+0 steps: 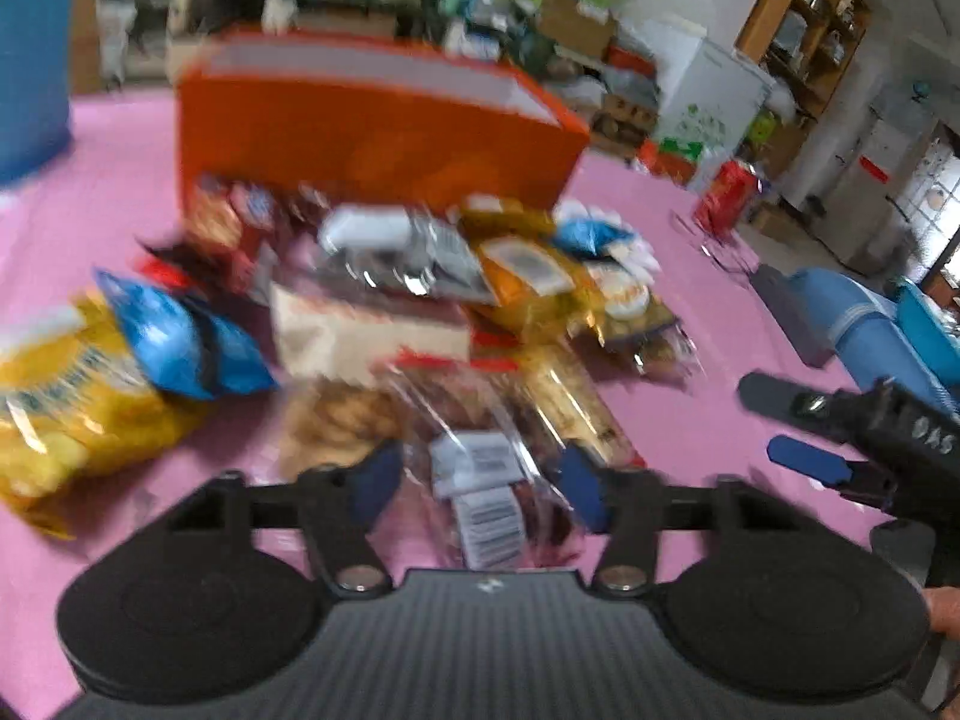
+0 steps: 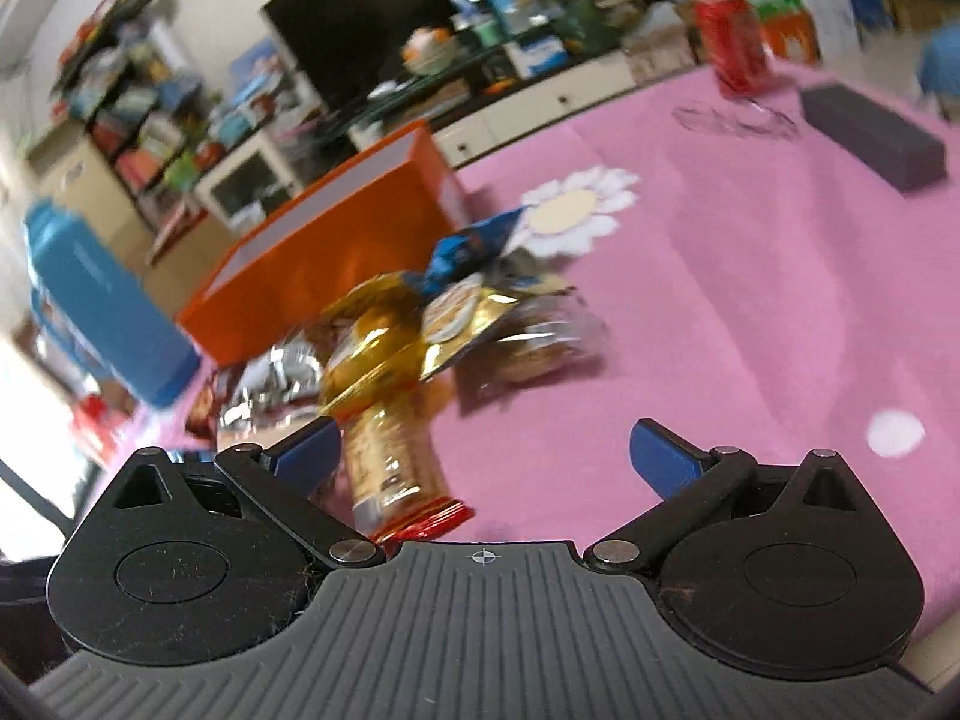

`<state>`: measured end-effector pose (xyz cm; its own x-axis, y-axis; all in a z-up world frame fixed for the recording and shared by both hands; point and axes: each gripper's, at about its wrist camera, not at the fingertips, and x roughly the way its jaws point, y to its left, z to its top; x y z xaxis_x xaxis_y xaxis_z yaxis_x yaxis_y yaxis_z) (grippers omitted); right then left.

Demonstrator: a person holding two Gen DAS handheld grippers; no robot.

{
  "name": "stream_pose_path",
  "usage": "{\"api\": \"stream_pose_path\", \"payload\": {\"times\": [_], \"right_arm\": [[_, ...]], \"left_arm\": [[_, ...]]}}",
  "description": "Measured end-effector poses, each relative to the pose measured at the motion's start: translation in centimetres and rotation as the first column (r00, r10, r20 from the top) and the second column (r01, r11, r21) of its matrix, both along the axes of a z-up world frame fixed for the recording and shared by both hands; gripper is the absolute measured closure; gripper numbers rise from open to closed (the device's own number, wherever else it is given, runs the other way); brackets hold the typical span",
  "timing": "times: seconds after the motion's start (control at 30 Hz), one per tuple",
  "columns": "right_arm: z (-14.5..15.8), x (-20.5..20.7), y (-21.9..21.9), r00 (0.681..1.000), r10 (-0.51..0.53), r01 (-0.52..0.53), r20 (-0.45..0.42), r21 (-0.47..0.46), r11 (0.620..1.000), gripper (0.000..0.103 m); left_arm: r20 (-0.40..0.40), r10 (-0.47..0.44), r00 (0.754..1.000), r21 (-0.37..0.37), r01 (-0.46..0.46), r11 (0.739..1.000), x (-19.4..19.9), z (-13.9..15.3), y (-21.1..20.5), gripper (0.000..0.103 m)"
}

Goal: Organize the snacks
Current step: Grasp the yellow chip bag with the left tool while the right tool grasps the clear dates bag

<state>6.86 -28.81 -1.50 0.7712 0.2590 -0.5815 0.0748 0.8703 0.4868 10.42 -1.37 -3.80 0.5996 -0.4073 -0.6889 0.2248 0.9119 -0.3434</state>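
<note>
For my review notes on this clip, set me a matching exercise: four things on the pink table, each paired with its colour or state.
Things:
1. Open box
2. Clear labelled packet
3. Right tool
4. Can

Descriptions:
A. Red, at the far side of the table
B. Lies between the left tool's pads
C. Orange, standing behind the snack pile
D. Open, nothing between its pads

Pairs: 1-C, 2-B, 3-D, 4-A
</note>
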Motion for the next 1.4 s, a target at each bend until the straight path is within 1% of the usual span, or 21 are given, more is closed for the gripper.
{"api": "stream_pose_path", "payload": {"times": [0.07, 0.2, 0.3, 0.4, 0.5, 0.6, 0.67, 0.77, 0.83, 0.87, 0.9, 1.0, 1.1, 1.13, 1.17, 1.2, 1.23, 1.27, 1.3, 1.37, 1.4], "right_arm": [[-0.2, -0.2, -1.3, 1.000, -0.027, 0.027, 0.001, 0.042, 0.999, 0.006], [-0.9, 0.0, -3.1, 0.997, -0.079, 0.082, -0.026, 0.139, 0.987, 0.006], [-1.3, 0.2, -3.8, 0.995, -0.088, 0.095, -0.042, 0.225, 0.970, 0.006], [-1.0, 0.1, -3.9, 0.994, -0.104, 0.106, -0.018, 0.233, 0.967, 0.006], [-0.5, -0.4, -4.4, 0.990, -0.137, 0.131, 0.013, 0.230, 0.964, 0.006], [-0.7, -0.8, -5.6, 0.985, -0.174, 0.164, 0.015, 0.277, 0.947, 0.006], [-0.9, -1.0, -6.3, 0.981, -0.194, 0.181, 0.013, 0.310, 0.933, 0.006], [-0.9, -1.1, -7.0, 0.972, -0.232, 0.210, 0.027, 0.336, 0.918, 0.006], [-0.9, -0.9, -7.2, 0.971, -0.237, 0.215, 0.029, 0.332, 0.919, 0.006], [-1.0, -0.9, -7.2, 0.972, -0.234, 0.212, 0.027, 0.332, 0.919, 0.006], [-1.0, -0.7, -7.1, 0.973, -0.229, 0.209, 0.024, 0.329, 0.921, 0.006], [-1.0, -0.3, -6.7, 0.976, -0.218, 0.200, 0.023, 0.313, 0.928, 0.006], [-1.1, -0.2, -6.4, 0.979, -0.204, 0.189, 0.019, 0.298, 0.936, 0.006], [-1.1, -0.2, -6.2, 0.980, -0.196, 0.183, 0.017, 0.289, 0.940, 0.006], [-1.1, 0.0, -5.9, 0.982, -0.188, 0.177, 0.014, 0.276, 0.945, 0.006], [-1.1, 0.1, -5.5, 0.984, -0.180, 0.170, 0.012, 0.260, 0.950, 0.006], [-1.1, 0.3, -5.2, 0.985, -0.172, 0.164, 0.012, 0.247, 0.955, 0.006], [-1.0, 0.5, -4.9, 0.986, -0.164, 0.157, 0.011, 0.237, 0.959, 0.006], [-1.1, 0.6, -4.8, 0.987, -0.158, 0.152, 0.010, 0.229, 0.962, 0.006], [-1.0, 0.9, -4.2, 0.989, -0.150, 0.146, 0.002, 0.204, 0.968, 0.006], [-1.0, 1.1, -3.8, 0.990, -0.143, 0.141, -0.001, 0.186, 0.972, 0.006]], "left_arm": [[-0.014, -0.019, 1.000, -0.025, 0.018, 1.000, -0.6, -0.2, 0.1, 0.062], [-0.115, -0.069, 0.991, -0.120, 0.055, 0.991, -2.8, -0.8, 0.2, 0.062], [-0.138, -0.119, 0.983, -0.164, 0.096, 0.982, -3.7, -1.4, -1.6, 0.062], [-0.162, -0.154, 0.975, -0.215, 0.117, 0.970, -2.8, -1.9, -4.4, 0.062], [-0.137, -0.154, 0.978, -0.219, 0.122, 0.968, -1.4, -2.1, -7.6, 0.061], [-0.131, -0.154, 0.979, -0.247, 0.118, 0.962, 0.8, -2.6, -10.2, 0.061], [-0.118, -0.142, 0.983, -0.249, 0.109, 0.962, 2.6, -2.7, -11.5, 0.061], [-0.123, -0.158, 0.980, -0.262, 0.121, 0.957, 4.7, -2.6, -12.5, 0.062], [-0.120, -0.162, 0.979, -0.257, 0.127, 0.958, 4.8, -2.0, -12.0, 0.063], [-0.094, -0.164, 0.982, -0.252, 0.136, 0.958, 4.3, -1.4, -11.3, 0.057], [-0.068, -0.163, 0.984, -0.237, 0.142, 0.961, 3.7, -0.6, -10.4, 0.045], [0.027, -0.152, 0.988, -0.152, 0.154, 0.976, 1.5, 2.0, -6.6, 0.040], [0.118, -0.085, 0.989, 0.007, 0.085, 0.996, -0.2, 4.4, -0.8, 0.038], [0.147, -0.064, 0.987, 0.073, 0.054, 0.996, -0.6, 5.1, 1.2, 0.037], [0.174, -0.054, 0.983, 0.150, 0.028, 0.988, -0.8, 5.6, 3.1, 0.035], [0.195, -0.065, 0.979, 0.229, 0.019, 0.973, -0.8, 6.1, 4.6, 0.033], [0.204, -0.092, 0.975, 0.317, 0.023, 0.948, -0.7, 6.1, 6.0, 0.033], [0.194, -0.133, 0.972, 0.398, 0.046, 0.916, -0.5, 6.0, 7.2, 0.032], [0.171, -0.185, 0.968, 0.450, 0.090, 0.889, -0.4, 5.7, 8.3, 0.032], [0.097, -0.288, 0.953, 0.492, 0.206, 0.846, 0.2, 4.8, 9.8, 0.031], [0.059, -0.318, 0.946, 0.502, 0.247, 0.829, 0.7, 4.3, 10.3, 0.031]]}}
